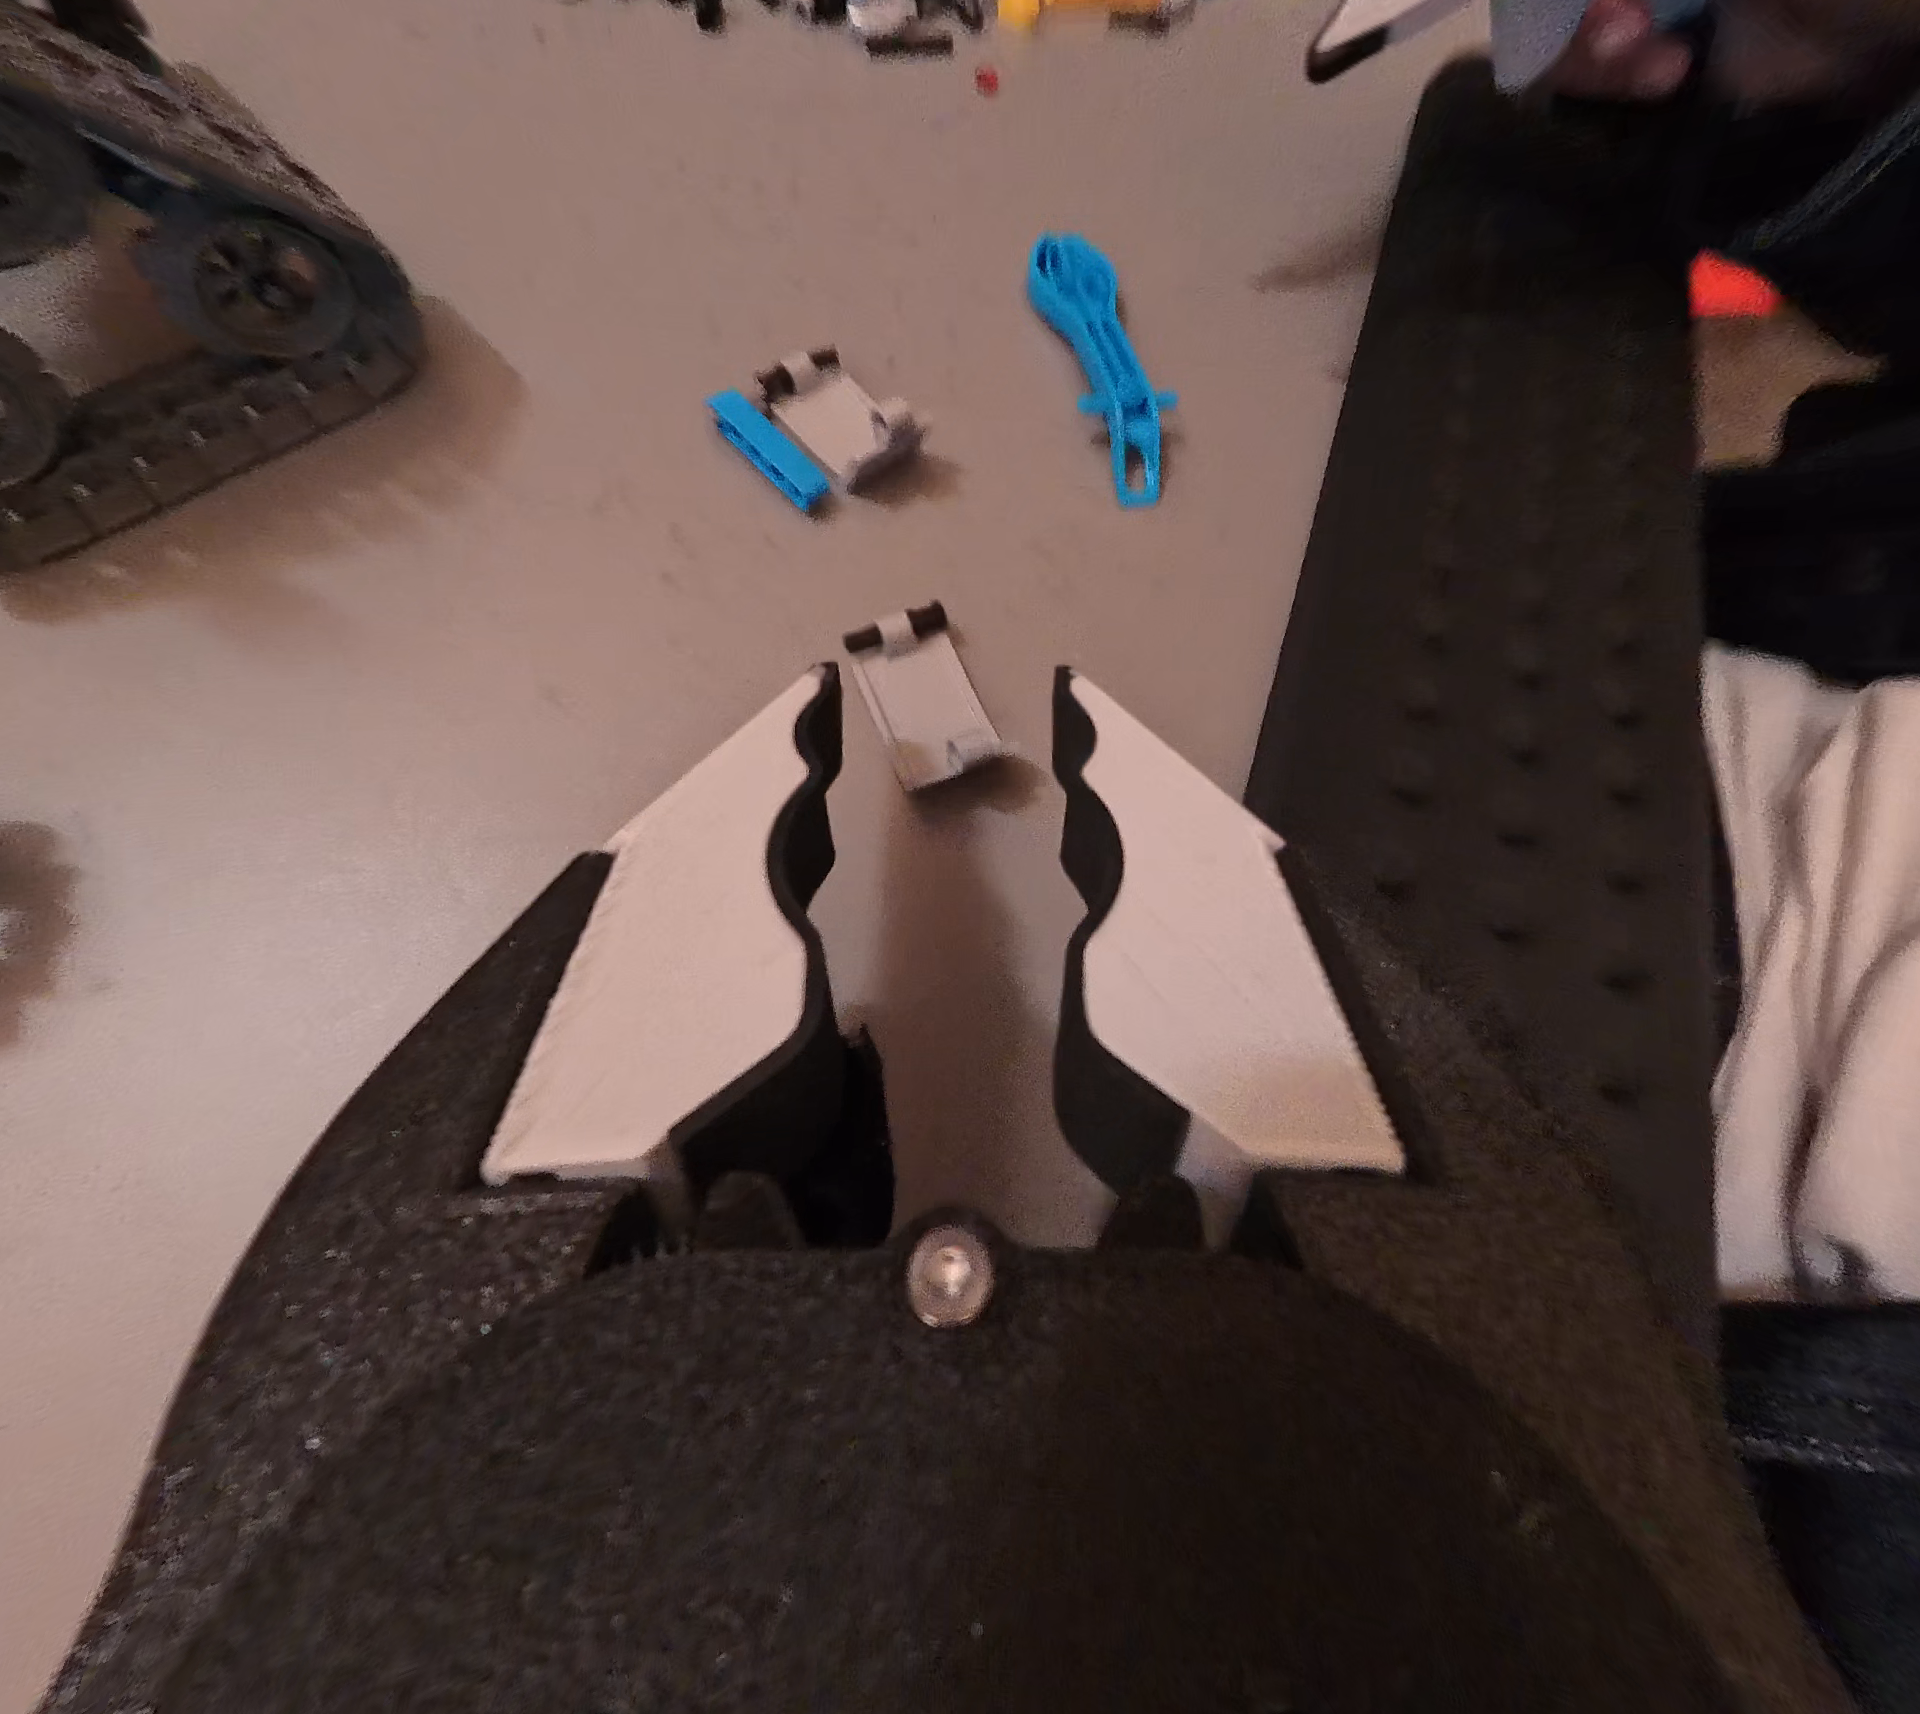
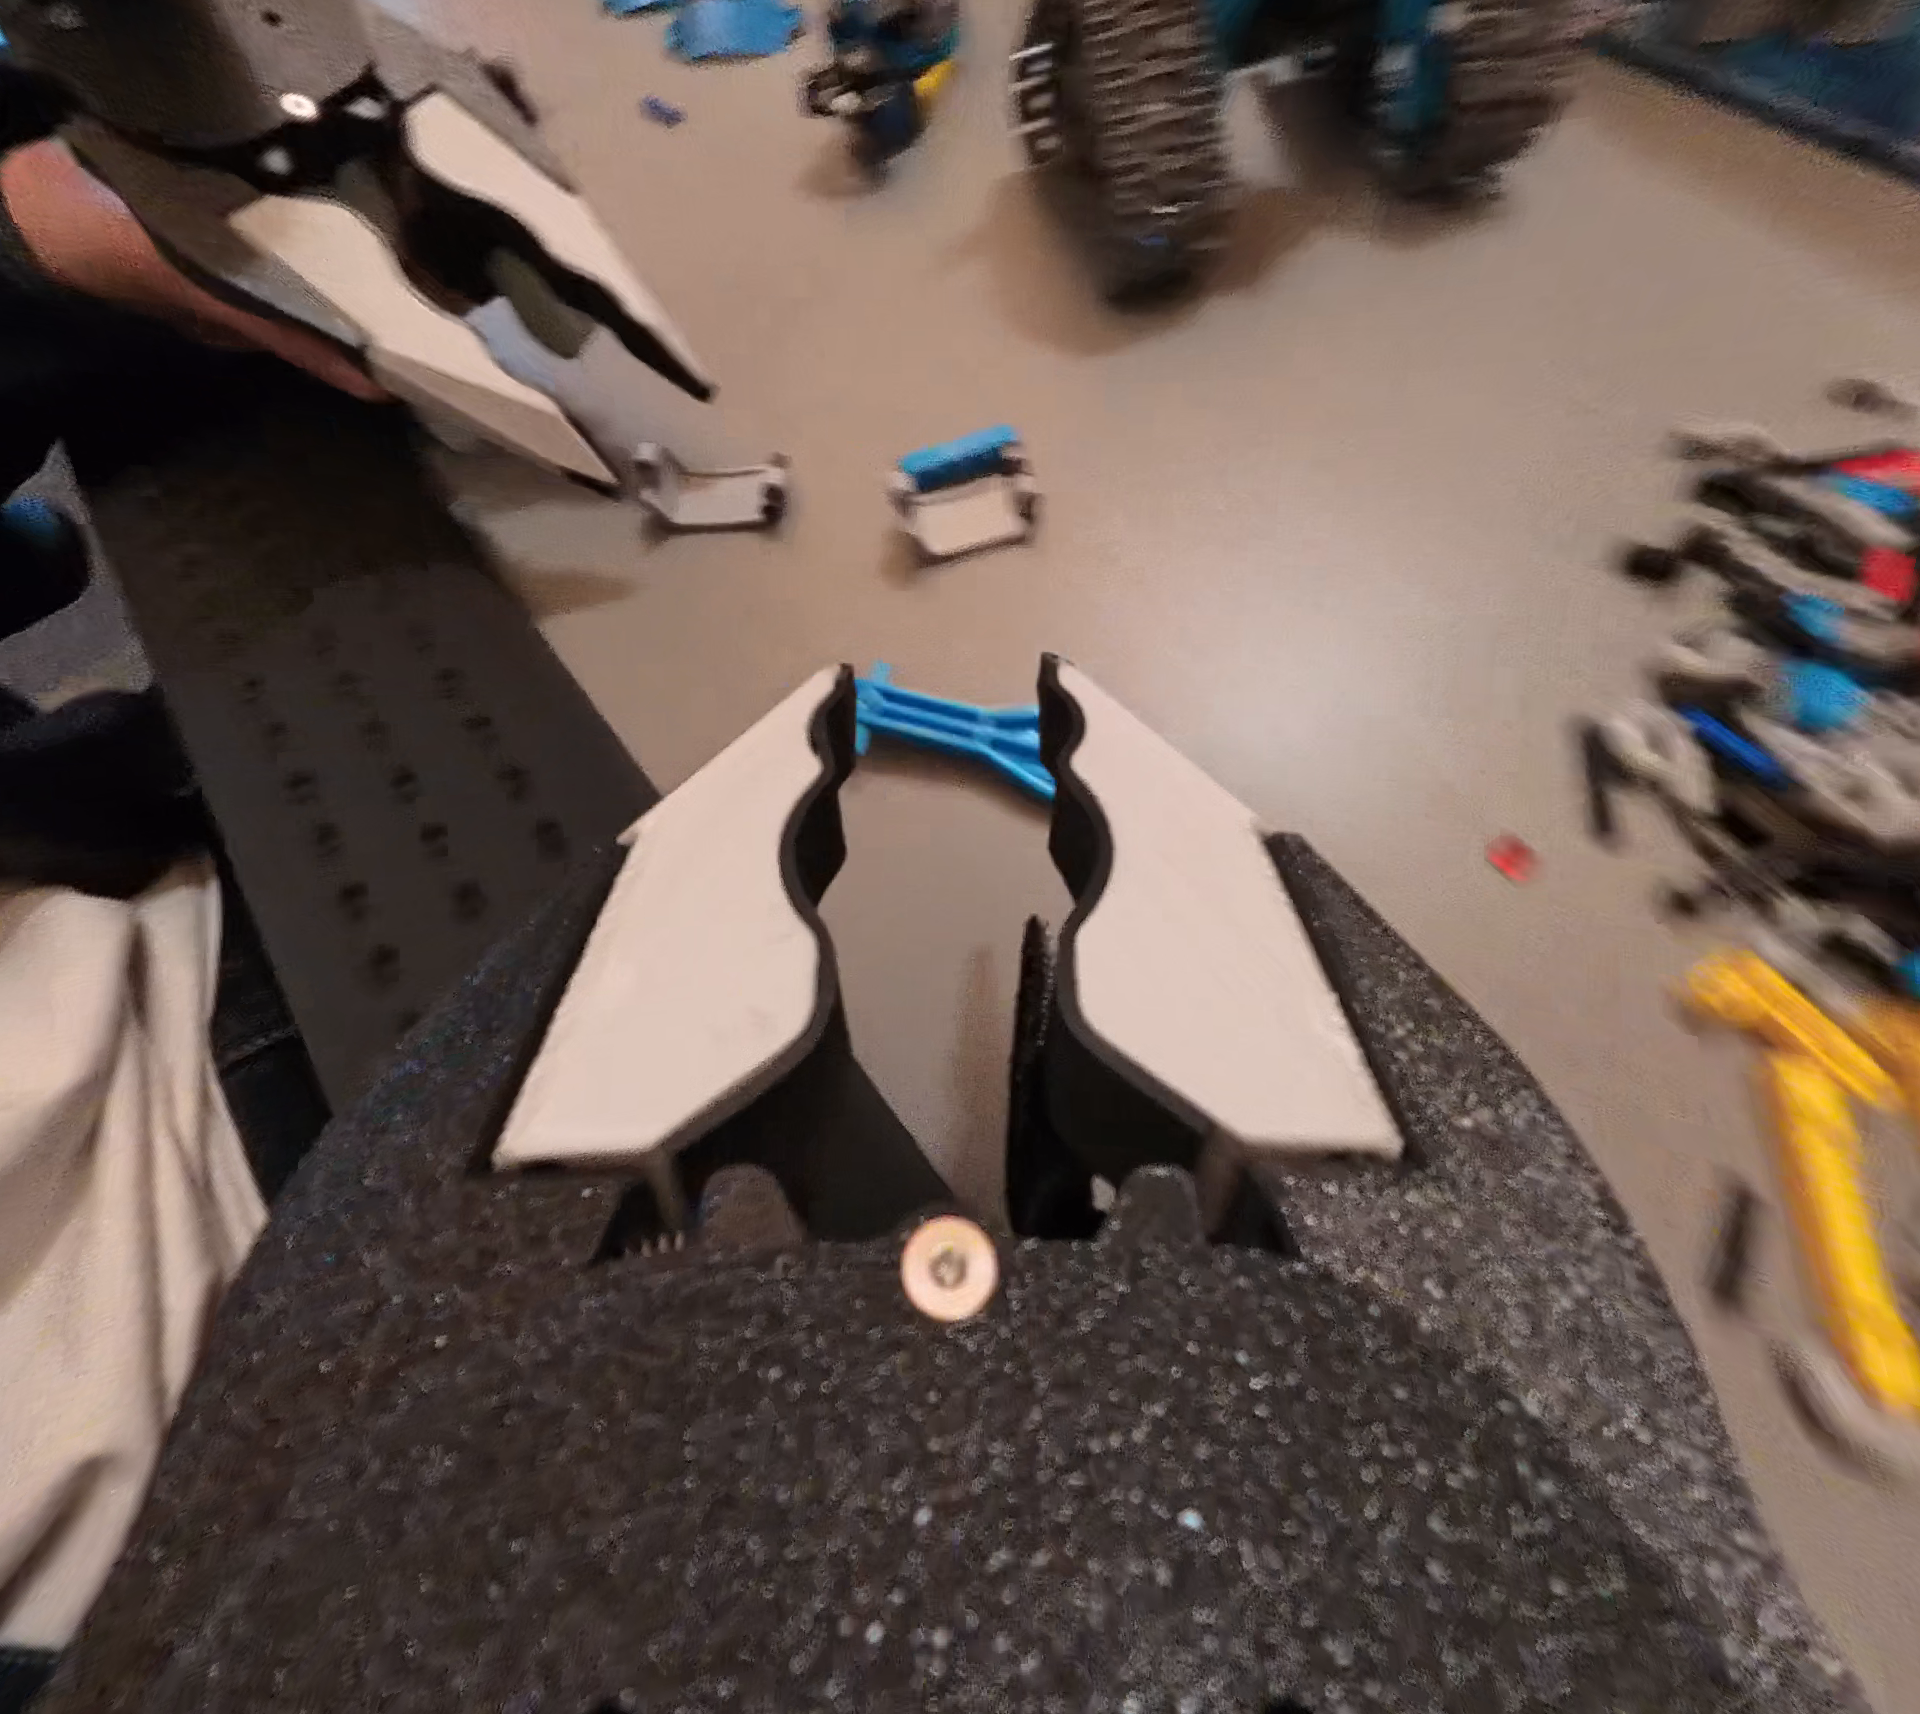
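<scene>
Your left gripper hangs spread wide and empty over the beige table, its tips straddling a small grey panel piece that lies flat between them, untouched as far as the blur allows. Just beyond lie a second grey panel with a blue beam touching its side. Your right gripper is likewise released, its fingertips either side of a blue tool piece (contact unclear). A tracked vehicle model and a loose brick pile sit farther off.
</scene>
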`<act>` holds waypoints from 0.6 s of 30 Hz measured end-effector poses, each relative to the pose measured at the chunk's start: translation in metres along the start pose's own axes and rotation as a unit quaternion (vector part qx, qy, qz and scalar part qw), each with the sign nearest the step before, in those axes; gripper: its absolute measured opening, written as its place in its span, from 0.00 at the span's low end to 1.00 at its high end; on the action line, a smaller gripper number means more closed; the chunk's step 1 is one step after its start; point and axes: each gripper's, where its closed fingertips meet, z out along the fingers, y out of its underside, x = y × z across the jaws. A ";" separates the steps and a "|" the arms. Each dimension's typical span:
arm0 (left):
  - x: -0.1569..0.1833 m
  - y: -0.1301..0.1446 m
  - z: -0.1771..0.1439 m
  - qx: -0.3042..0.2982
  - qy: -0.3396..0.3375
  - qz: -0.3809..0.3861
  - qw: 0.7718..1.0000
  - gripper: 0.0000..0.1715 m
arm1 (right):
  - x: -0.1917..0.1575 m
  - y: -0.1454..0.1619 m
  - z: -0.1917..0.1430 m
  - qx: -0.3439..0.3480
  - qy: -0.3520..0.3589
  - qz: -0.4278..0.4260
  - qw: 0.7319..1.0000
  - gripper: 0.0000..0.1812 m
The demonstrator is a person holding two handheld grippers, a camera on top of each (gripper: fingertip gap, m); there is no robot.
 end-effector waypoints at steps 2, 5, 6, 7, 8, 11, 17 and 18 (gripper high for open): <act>-0.006 0.009 0.007 -0.038 -0.055 0.043 0.997 0.23 | -0.019 -0.006 0.032 -0.022 -0.032 -0.013 0.999 0.19; -0.003 0.018 0.017 -0.078 -0.063 0.068 0.993 0.22 | -0.030 -0.009 0.068 -0.059 -0.045 -0.022 0.997 0.19; -0.004 0.016 0.017 -0.075 -0.069 0.068 0.993 0.18 | -0.036 -0.012 0.078 -0.057 -0.052 -0.016 0.997 0.18; -0.006 0.017 0.018 -0.079 -0.072 0.066 0.992 0.12 | -0.043 -0.012 0.086 -0.058 -0.061 -0.006 0.996 0.17; -0.007 0.016 0.018 -0.076 -0.074 0.068 0.992 0.09 | -0.048 -0.010 0.093 -0.063 -0.063 0.002 0.996 0.17; -0.013 0.008 0.014 -0.056 -0.112 0.106 0.986 0.09 | -0.037 -0.006 0.099 -0.073 -0.009 0.008 0.997 0.15; -0.007 -0.026 0.001 0.022 -0.161 0.190 0.968 0.09 | -0.051 -0.030 0.093 -0.001 -0.122 0.148 0.981 0.15; -0.006 -0.028 0.000 0.027 -0.162 0.190 0.968 0.09 | -0.054 -0.035 0.092 0.013 -0.140 0.163 0.977 0.15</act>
